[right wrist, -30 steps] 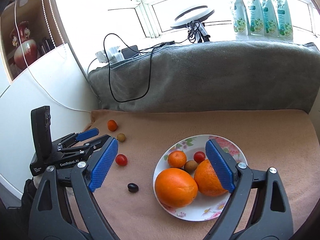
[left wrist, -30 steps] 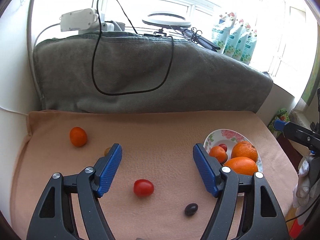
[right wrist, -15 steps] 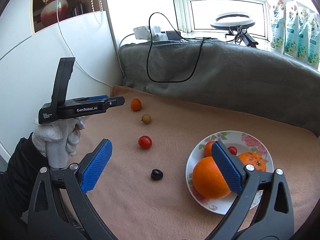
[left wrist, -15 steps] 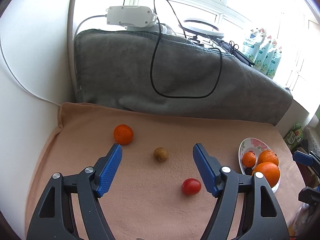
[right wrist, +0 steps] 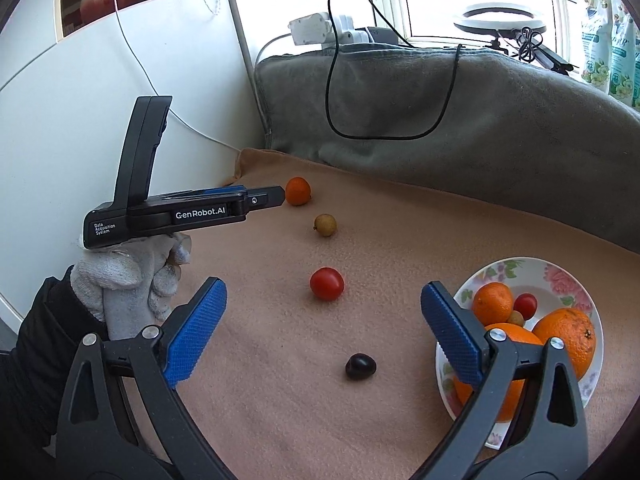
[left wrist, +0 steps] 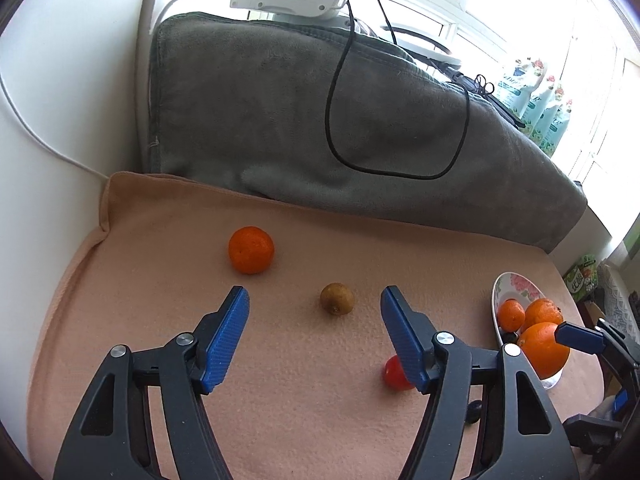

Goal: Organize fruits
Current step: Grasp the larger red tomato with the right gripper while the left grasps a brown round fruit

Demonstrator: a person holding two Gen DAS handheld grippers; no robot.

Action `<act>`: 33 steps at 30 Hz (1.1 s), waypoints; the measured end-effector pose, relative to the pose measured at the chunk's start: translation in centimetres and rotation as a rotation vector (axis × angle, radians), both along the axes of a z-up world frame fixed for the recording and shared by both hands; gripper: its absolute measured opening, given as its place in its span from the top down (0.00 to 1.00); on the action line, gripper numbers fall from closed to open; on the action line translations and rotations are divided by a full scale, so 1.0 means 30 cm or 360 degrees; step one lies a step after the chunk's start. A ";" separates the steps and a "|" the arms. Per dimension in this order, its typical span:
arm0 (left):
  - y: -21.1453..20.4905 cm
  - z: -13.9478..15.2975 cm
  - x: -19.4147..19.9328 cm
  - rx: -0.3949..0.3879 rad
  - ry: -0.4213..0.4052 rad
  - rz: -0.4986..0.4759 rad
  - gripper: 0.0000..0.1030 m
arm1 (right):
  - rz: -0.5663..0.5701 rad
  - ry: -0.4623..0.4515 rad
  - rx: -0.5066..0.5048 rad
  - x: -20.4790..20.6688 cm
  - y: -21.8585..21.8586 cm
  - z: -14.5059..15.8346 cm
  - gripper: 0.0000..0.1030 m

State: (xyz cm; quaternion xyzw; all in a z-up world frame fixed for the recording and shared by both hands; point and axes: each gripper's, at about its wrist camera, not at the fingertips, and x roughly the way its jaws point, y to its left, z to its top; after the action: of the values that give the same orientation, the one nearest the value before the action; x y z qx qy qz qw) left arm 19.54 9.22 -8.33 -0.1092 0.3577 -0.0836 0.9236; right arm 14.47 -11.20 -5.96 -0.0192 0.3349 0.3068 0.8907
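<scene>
A small orange (left wrist: 251, 249) (right wrist: 298, 191), a small brown fruit (left wrist: 337, 298) (right wrist: 325, 224), a red tomato (left wrist: 394, 372) (right wrist: 327, 283) and a dark grape (right wrist: 360, 366) lie loose on the peach cloth. A floral plate (right wrist: 556, 276) (left wrist: 516, 286) at the right holds oranges, a small tomato and other fruit. My left gripper (left wrist: 314, 330) is open and empty, hovering just short of the brown fruit. My right gripper (right wrist: 322, 332) is open and empty, above the cloth near the tomato and grape.
A grey blanket (left wrist: 320, 128) with a black cable (left wrist: 340, 92) forms a raised back edge. A white wall (right wrist: 100, 120) bounds the left side. The left gripper body and gloved hand (right wrist: 132, 276) hang over the cloth's left part. Bottles (right wrist: 612, 40) stand at the window.
My left gripper has swung left and forward, bringing the small orange and brown fruit close ahead. My right gripper has turned left, away from the plate, toward the loose tomato and grape.
</scene>
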 end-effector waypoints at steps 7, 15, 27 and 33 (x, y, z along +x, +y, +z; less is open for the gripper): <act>-0.021 -0.042 0.045 -0.0039 0.0039 -0.0073 0.46 | 0.0014 0.0147 -0.0053 0.080 0.090 -0.093 0.22; -0.057 -0.087 0.104 -0.0055 0.0097 -0.0151 0.58 | 0.0027 0.0258 -0.0137 0.163 0.162 -0.161 0.40; -0.084 -0.140 0.155 -0.0046 0.0154 -0.0190 0.62 | 0.0032 0.0342 -0.0196 0.242 0.211 -0.218 0.53; -0.096 -0.163 0.175 -0.0039 0.0185 -0.0217 0.66 | 0.0026 0.0370 -0.0216 0.262 0.229 -0.246 0.58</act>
State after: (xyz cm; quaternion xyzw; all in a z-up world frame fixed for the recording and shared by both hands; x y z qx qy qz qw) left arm 24.79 6.34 -13.20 -0.1006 0.4162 -0.1443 0.8921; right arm 22.32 -4.34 -13.34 -0.0464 0.4556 0.2908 0.8401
